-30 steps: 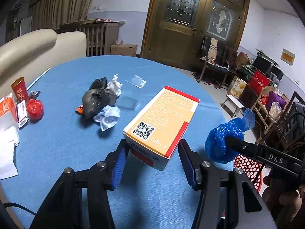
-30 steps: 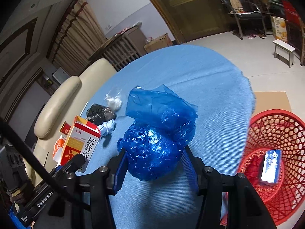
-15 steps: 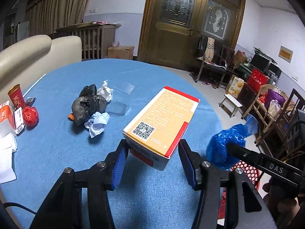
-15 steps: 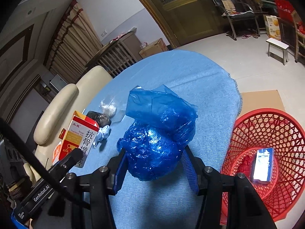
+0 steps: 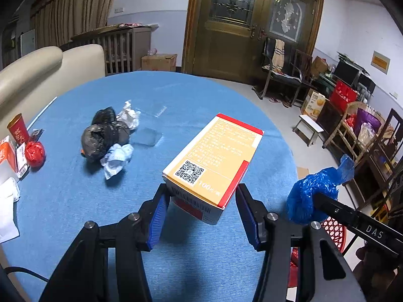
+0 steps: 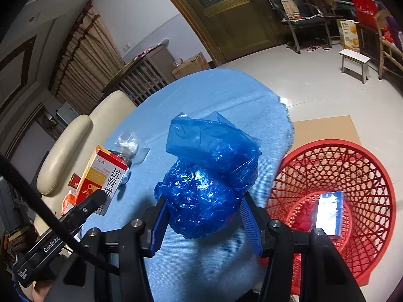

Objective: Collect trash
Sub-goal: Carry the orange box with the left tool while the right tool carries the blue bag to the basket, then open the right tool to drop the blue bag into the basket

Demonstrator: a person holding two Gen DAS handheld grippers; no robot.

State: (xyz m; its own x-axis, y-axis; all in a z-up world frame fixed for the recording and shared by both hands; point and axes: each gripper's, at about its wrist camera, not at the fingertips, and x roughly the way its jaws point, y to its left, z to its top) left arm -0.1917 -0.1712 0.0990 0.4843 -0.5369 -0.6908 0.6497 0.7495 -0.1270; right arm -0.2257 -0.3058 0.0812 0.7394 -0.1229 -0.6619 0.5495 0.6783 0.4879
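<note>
Left hand-held gripper (image 5: 201, 207) pinches the stiff, light carton (image 5: 212, 162) low; right hand-held gripper (image 6: 204, 220) squeezes the soft, slippery blue bag (image 6: 209, 183), so grip mid-bundle.

A lived-in home, likely a living or dining room: ahead of the jaws lies a round table (image 5: 176, 93) under a blue cloth, with a cream sofa (image 5: 37, 70) to the left, a carved wooden door (image 5: 249, 25) beyond, and chairs (image 5: 279, 68) and stacked boxes (image 5: 312, 103) to the right.
</note>
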